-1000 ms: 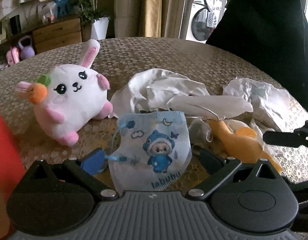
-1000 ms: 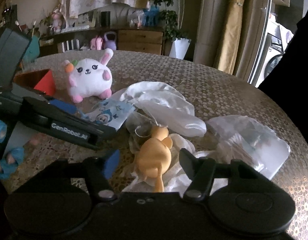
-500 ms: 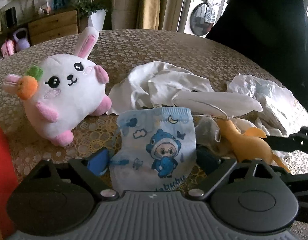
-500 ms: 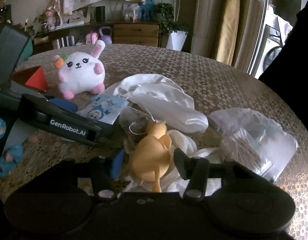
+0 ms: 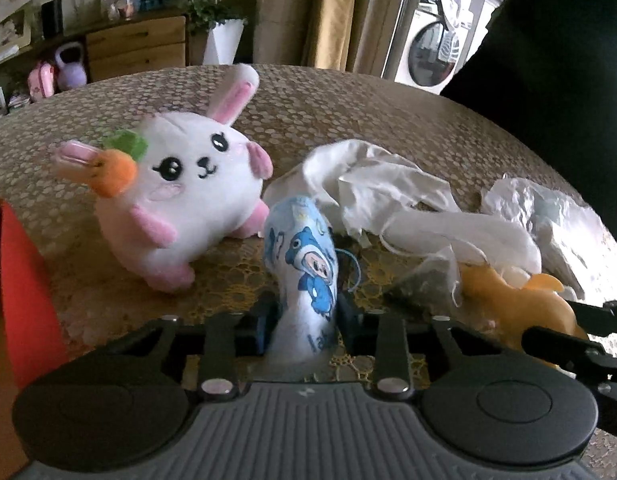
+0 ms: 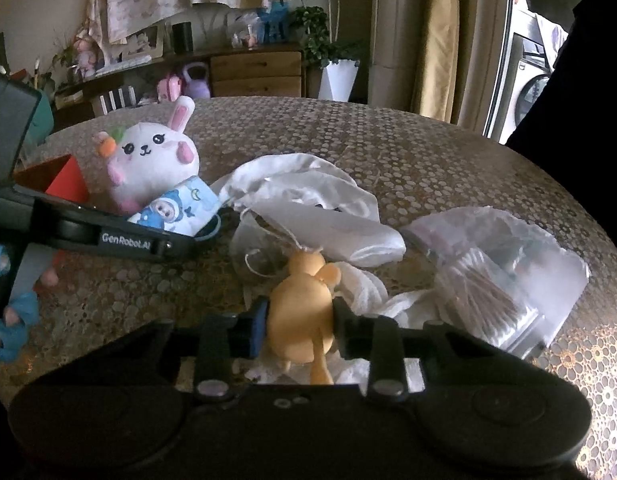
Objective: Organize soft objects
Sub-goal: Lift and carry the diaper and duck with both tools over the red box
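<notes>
A light blue cartoon-print pouch [image 5: 306, 276] is pinched between the jaws of my left gripper [image 5: 306, 320], which are still closing; it bulges upright where it is squeezed. That pouch [image 6: 176, 210] also shows in the right wrist view under the left gripper's finger [image 6: 120, 236]. My right gripper [image 6: 300, 326] is closing on a soft orange toy animal [image 6: 304, 312], its pads pressed against the toy's sides. The same orange toy [image 5: 512, 300] lies at the right in the left wrist view. A white plush bunny [image 5: 180, 196] holding a carrot sits just left of the pouch.
Crumpled white cloth [image 5: 388, 196] and a clear plastic bag [image 6: 496, 268] lie on the round patterned table [image 5: 348, 112]. A red box [image 5: 16, 292] stands at the left edge. Blue soft figures [image 6: 12, 320] lie near the left. A dark-clothed person [image 5: 560, 60] stands at the right.
Both grippers went from wide open to closed on their objects. The flat blue pouch got squeezed into an upright roll; the orange toy is now clamped between the right pads.
</notes>
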Demonstrator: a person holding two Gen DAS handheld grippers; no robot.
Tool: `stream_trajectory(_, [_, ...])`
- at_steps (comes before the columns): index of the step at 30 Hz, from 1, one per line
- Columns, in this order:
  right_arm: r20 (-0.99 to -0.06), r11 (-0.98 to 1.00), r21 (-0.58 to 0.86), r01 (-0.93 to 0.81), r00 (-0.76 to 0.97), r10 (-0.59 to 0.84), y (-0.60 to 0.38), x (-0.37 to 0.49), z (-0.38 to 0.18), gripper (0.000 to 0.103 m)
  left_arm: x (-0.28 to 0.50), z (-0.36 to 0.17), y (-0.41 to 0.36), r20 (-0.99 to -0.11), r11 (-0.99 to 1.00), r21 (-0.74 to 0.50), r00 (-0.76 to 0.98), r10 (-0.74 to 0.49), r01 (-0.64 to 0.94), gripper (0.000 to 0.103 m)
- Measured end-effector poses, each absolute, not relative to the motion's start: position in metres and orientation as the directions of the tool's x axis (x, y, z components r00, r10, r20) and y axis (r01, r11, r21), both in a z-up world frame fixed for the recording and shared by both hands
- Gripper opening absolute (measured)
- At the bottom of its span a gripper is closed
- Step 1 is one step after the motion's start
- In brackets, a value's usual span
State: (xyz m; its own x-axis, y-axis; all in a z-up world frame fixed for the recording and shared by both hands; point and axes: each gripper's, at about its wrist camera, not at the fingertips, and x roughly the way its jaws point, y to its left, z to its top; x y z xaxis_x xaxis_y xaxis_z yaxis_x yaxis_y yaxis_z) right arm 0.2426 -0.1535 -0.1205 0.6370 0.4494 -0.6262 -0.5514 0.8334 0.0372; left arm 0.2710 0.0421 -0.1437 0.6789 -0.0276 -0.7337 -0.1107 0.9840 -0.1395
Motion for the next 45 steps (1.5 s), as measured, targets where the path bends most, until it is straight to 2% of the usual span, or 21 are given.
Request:
stream_trajectory(5, [-0.62,0.843,0.057,-0.535,0.642,0.45,-0.16,0.234,-0.113,0.03,0.261,-0.135,0.044,-0.723,0.983,-0.148,0.69,-0.03,-0.112,0.019])
stream_trajectory(10, [-0.591,0.842,0.079,-0.533,0.655,0.47,-0.17,0.218,-0.1,0.029,0.246,-0.122,0.046,-0.701,0.982,-0.149,0.712,-0.021,-0.118,0.016])
stream_trajectory(23, [-0.49,0.81,0.114,-0.576,0.676,0.55,-0.182,0.173,-0.051,0.029,0.19,-0.07,0.052,-0.66,0.985,-0.159,0.749,-0.057,-0.065,0.016])
stream_trajectory(33, [-0.402,0.727,0.084,-0.682,0.644,0.651,-0.145,0.142,-0.006,0.029,0.146,-0.034,0.081,-0.65,0.99,-0.122,0.76,-0.022,-0.076,0.016])
stream_trajectory(45, [-0.397,0.598,0.033,-0.801,0.539,0.743,-0.062,0.131,0.014,0.029,0.119,-0.018,0.139,-0.659,0.982,-0.082,0.748,0.075,-0.171,0.016])
